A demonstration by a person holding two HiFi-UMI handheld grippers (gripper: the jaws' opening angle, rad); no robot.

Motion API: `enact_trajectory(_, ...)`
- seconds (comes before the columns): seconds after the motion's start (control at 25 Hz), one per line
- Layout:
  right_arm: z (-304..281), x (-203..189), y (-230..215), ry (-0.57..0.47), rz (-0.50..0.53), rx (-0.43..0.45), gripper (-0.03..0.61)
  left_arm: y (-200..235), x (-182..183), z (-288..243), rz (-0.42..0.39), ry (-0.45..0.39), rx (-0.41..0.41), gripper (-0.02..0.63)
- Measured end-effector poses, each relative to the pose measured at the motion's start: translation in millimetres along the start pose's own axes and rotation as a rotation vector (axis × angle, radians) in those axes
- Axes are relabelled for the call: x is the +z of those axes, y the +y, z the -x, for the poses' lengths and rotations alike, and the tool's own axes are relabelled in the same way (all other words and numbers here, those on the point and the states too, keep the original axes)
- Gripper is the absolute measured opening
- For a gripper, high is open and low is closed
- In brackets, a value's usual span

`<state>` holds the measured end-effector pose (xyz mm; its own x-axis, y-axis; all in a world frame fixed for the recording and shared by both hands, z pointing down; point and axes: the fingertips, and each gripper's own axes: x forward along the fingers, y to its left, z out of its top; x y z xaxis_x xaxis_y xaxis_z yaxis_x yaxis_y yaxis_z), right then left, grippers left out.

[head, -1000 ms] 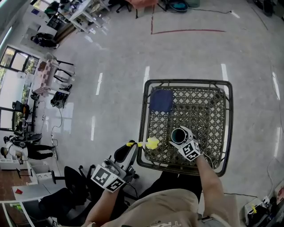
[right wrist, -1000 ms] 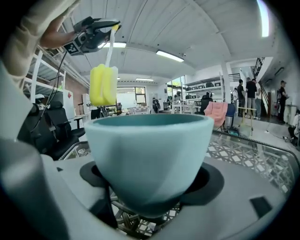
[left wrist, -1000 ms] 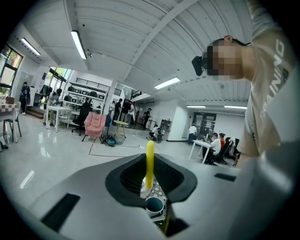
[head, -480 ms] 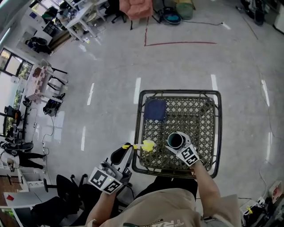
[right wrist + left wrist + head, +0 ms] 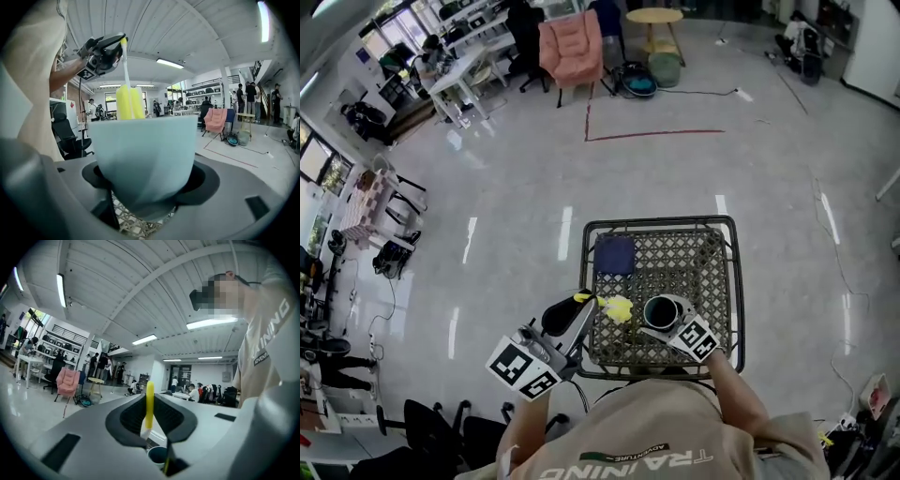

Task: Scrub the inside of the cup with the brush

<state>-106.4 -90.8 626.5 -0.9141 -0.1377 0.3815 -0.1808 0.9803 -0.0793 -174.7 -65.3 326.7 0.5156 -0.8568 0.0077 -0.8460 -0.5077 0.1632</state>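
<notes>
Left tongs (image 5: 575, 317): pinching yellow brush (image 5: 619, 307) by handle, head just left of cup (image 5: 143, 159), not yet inside. Right tongs (image 5: 670, 324): just closed slightly, clamped on cup, mouth up for brush access. Wicker tabletop (image 5: 698, 267) beneath cup, blue cloth (image 5: 614, 255) beyond. Glossy floor (image 5: 506, 187), pink chair (image 5: 572, 47) far beyond cup.

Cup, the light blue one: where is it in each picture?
Head view: the cup is low, just right of the middle.
Left gripper view: the cup is small, at the bottom middle, under the yellow brush.
Right gripper view: the cup is huge, filling the middle.
Shared landmark: the pink armchair.
</notes>
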Motion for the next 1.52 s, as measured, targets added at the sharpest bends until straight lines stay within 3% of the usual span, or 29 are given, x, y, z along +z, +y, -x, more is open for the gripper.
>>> enact_trajectory(0.28, 2, 13, 9, 0.041, 0.075, 0.052, 0.399, -25, 43, -12, -0.037, -0.062, -0.136, 0.058)
enact_trajectory(0.48, -5, 17, 14, 0.053, 0.063, 0.066, 0.399, -36, 51, -13, -0.032, -0.08, -0.185, 0.058)
enact_trajectory(0.96, -17, 45, 18, 0.044, 0.162, 0.092, 0.399, -35, 5, -22, 0.033, 0.02, -0.219, 0.058)
enact_trajectory(1.24, -6, 54, 21, 0.026, 0.16, 0.077, 0.399, -41, -41, -21, 0.062, 0.112, -0.198, 0.058)
enact_trajectory(1.52, -4, 46, 22, 0.044, 0.145, 0.08, 0.399, -46, -47, -27, 0.052, 0.118, -0.201, 0.058)
